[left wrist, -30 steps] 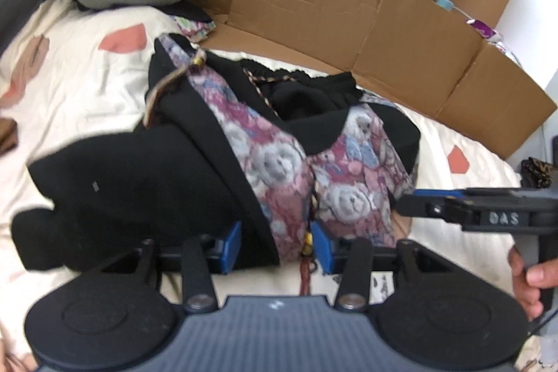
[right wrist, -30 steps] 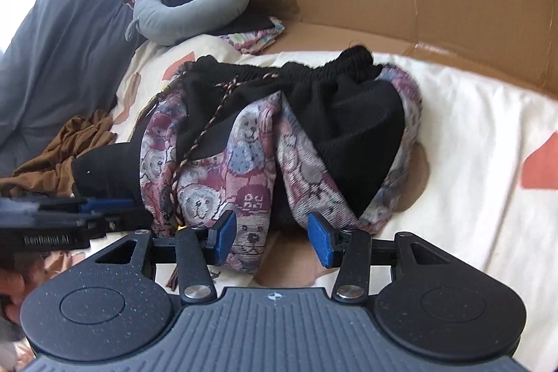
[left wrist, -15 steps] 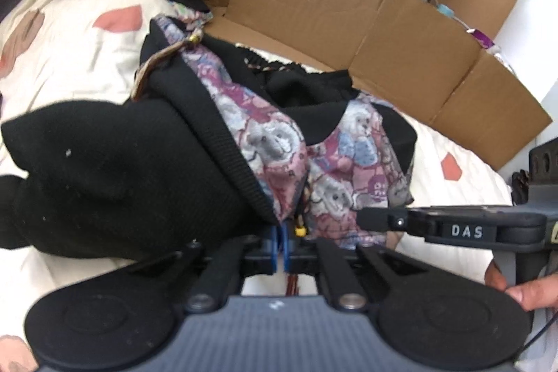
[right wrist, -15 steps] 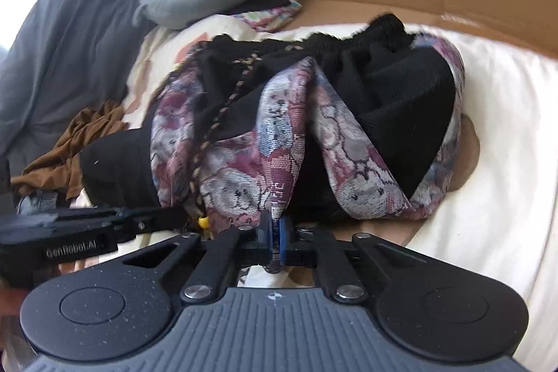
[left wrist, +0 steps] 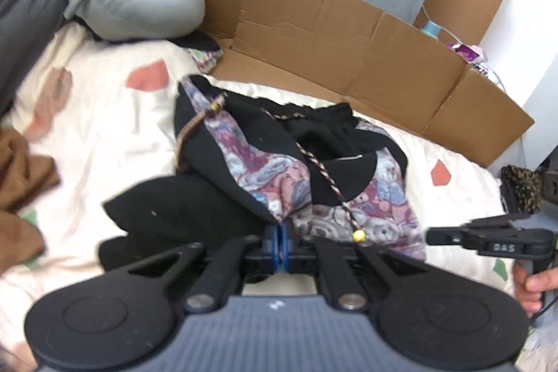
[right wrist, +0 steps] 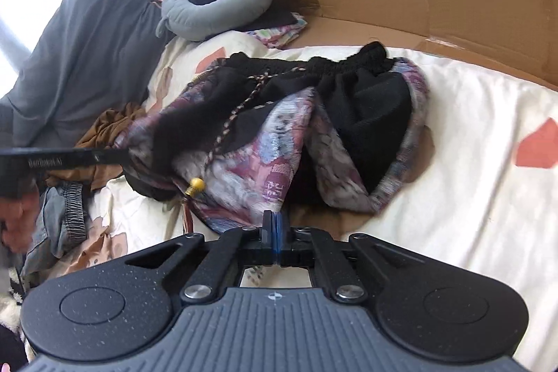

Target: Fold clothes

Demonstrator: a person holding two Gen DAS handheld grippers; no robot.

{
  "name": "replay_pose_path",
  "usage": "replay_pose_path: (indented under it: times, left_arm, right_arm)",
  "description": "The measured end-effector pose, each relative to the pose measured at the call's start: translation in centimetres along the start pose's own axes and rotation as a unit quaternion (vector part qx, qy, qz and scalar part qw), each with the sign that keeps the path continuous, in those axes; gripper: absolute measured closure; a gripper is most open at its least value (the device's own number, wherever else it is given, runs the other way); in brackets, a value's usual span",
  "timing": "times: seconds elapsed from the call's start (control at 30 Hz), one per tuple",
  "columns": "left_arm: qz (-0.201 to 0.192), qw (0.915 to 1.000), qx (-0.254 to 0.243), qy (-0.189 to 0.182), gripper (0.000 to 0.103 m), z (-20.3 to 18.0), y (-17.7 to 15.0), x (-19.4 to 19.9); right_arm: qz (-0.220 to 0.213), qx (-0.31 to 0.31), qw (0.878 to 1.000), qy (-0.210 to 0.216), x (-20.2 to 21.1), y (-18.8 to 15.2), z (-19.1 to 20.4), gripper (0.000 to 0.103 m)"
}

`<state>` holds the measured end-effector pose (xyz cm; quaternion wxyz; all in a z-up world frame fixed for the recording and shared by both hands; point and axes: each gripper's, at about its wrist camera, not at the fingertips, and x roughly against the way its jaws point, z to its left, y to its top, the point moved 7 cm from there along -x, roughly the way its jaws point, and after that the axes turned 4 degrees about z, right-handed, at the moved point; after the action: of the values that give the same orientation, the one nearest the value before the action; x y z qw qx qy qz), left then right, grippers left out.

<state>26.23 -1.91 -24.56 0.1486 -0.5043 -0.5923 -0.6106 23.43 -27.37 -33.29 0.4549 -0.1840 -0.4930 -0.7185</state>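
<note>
Both my left tongs (left wrist: 280, 241) and right tongs (right wrist: 275, 232) pinch the jacket (left wrist: 279, 176) hem; it lies bunched, not folded flat.

A bed (left wrist: 115, 135) with a cream sheet, printed with red and brown patches, carries everything. In its middle lies a rumpled garment (left wrist: 279, 169), black with a bear print. A grey ring cushion (left wrist: 132, 9) sits at the far end beside a dark grey pillow (right wrist: 80, 58). Brown cloth (right wrist: 104, 131) and a grey garment (right wrist: 62, 222) are heaped at one edge. Flattened cardboard (left wrist: 348, 40) lines the far side, partly on the sheet.
</note>
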Motion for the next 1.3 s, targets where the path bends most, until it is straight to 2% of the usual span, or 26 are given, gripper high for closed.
replay_pose_path:
  times: [0.23, 0.33, 0.4, 0.43, 0.47, 0.53, 0.67, 0.77, 0.83, 1.03, 1.07, 1.1, 1.17, 1.3]
  left_arm:
    - [0.002, 0.9996, -0.002, 0.028, 0.101, 2.7, 2.4, 1.8]
    - [0.005, 0.9991, -0.009, 0.040, 0.101, 3.4, 3.1, 2.3]
    - [0.008, 0.9985, -0.016, 0.052, 0.101, 3.8, 3.7, 2.6]
    - [0.011, 0.9982, -0.019, 0.056, 0.101, 4.1, 3.9, 2.7]
    - [0.013, 0.9978, -0.023, 0.061, 0.101, 4.3, 4.2, 2.8]
    - [0.015, 0.9967, -0.031, 0.073, 0.101, 4.9, 4.7, 3.1]
    - [0.019, 0.9942, -0.038, 0.099, 0.101, 6.6, 5.6, 3.2]
    - [0.020, 0.9915, -0.044, 0.121, 0.101, 8.1, 6.1, 3.3]
    - [0.023, 0.9898, -0.044, 0.134, 0.101, 9.2, 6.3, 3.3]
    - [0.030, 0.9829, -0.047, 0.175, 0.101, 12.6, 6.6, 2.9]
    - [0.031, 0.9819, -0.046, 0.181, 0.101, 13.2, 6.7, 2.9]
    - [0.032, 0.9809, -0.044, 0.187, 0.101, 13.8, 6.7, 2.8]
    - [0.034, 0.9787, -0.043, 0.198, 0.101, 14.8, 6.9, 2.7]
    - [0.039, 0.9750, -0.038, 0.215, 0.101, 16.5, 7.1, 2.5]
  right_arm:
    - [0.000, -0.031, 0.999, 0.012, -0.1, -0.3, -1.4, 0.103]
    - [0.000, -0.045, 0.999, 0.020, -0.4, -0.4, -2.0, 0.099]
    - [0.000, -0.055, 0.998, 0.025, -0.6, -0.4, -2.4, 0.094]
    - [0.001, -0.058, 0.998, 0.032, -1.0, -0.4, -2.2, 0.085]
    - [0.000, -0.057, 0.998, 0.035, -1.5, -0.3, -2.0, 0.071]
    - [0.002, -0.053, 0.998, 0.040, -2.5, -0.2, -1.3, 0.060]
    - [0.013, -0.047, 0.998, 0.048, -4.9, 0.2, 0.2, 0.059]
    - [0.021, -0.042, 0.998, 0.044, -6.8, 0.6, 1.2, 0.049]
    - [0.032, -0.042, 0.998, 0.029, -8.1, 0.7, 1.4, 0.049]
    - [0.045, -0.050, 0.998, 0.021, -9.9, 0.6, 1.6, 0.051]
    - [0.044, -0.046, 0.998, 0.024, -10.0, 0.6, 1.7, 0.064]
    - [0.042, -0.037, 0.998, 0.022, -9.9, 0.6, 1.9, 0.072]
    - [0.038, -0.019, 0.999, 0.017, -9.8, 0.8, 2.3, 0.101]
    - [0.027, 0.005, 0.999, 0.019, -8.6, 1.1, 2.7, 0.103]
